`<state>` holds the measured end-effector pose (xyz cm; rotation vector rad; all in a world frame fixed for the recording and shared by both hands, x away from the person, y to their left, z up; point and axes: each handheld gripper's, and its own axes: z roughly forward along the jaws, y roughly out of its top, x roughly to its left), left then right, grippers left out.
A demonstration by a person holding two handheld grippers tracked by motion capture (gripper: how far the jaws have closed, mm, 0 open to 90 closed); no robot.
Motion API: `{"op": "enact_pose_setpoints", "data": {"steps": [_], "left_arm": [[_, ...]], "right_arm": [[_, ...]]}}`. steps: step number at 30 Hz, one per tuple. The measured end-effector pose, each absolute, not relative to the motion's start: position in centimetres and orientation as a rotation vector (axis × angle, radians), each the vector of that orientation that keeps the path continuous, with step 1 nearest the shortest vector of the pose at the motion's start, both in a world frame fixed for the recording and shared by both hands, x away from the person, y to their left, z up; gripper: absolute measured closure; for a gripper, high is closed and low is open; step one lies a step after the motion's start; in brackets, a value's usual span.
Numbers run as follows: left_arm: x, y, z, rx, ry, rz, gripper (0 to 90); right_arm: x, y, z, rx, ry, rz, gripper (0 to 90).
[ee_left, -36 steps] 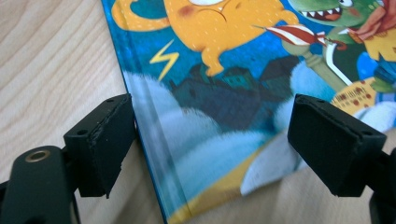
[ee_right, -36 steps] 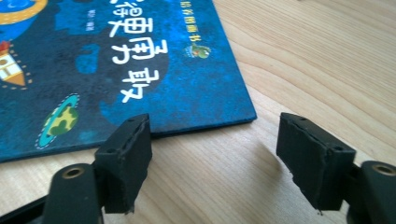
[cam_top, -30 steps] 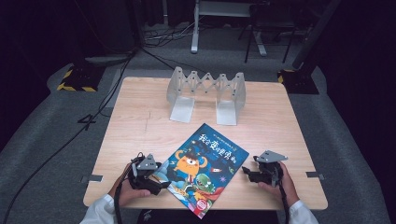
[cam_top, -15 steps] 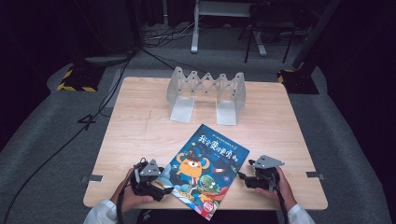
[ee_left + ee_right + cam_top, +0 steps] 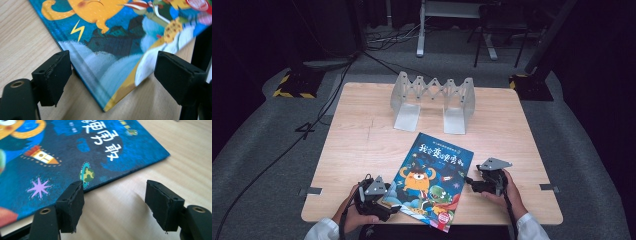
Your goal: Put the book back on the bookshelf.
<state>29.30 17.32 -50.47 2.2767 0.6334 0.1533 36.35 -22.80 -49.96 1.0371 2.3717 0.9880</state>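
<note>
A blue picture book (image 5: 432, 180) with a cartoon orange bear on its cover lies flat and askew on the wooden table (image 5: 362, 145). Its near corner juts slightly past the table's front edge. My left gripper (image 5: 387, 206) is open at the book's lower left corner. In the left gripper view that corner of the book (image 5: 105, 65) sits between the spread jaws of my left gripper (image 5: 113, 73). My right gripper (image 5: 470, 183) is open at the book's right edge. In the right gripper view, my right gripper (image 5: 116, 203) has its left pad (image 5: 71, 206) almost against the edge of the book (image 5: 75, 152).
A grey accordion-style book rack (image 5: 434, 100) stands at the back middle of the table. Bare wood lies between it and the book. Dark floor, cables and stand legs surround the table.
The book has slid a little toward the near edge. My left gripper has drawn back with it toward the front. My right gripper has edged left, closer to the book's side.
</note>
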Motion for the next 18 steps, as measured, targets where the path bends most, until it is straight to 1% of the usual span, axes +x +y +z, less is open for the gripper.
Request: {"op": "enact_pose_setpoints", "data": {"steps": [8, 11, 13, 15, 18], "left_arm": [[29.5, 16.3, -50.5, 2.279, 0.598, 0.124, 15.1], [29.4, 15.4, -50.5, 2.292, 0.573, 0.137, 15.2], [29.4, 15.0, -50.5, 2.297, 0.562, 0.144, 15.2], [29.4, 14.7, -50.5, 2.292, 0.56, 0.129, 16.0], [29.4, 14.0, -50.4, 2.298, 0.536, 0.124, 17.2]], "right_arm": [[39.0, -21.7, -49.5, 1.086, 2.338, 0.882, 30.5], [39.8, -21.9, -49.6, 1.135, 2.289, 0.894, 33.2], [39.8, -22.2, -49.7, 1.14, 2.304, 0.914, 33.9], [39.5, -22.6, -49.6, 1.13, 2.344, 0.918, 31.3], [38.0, -23.3, -49.5, 1.06, 2.393, 0.925, 31.2]]}}
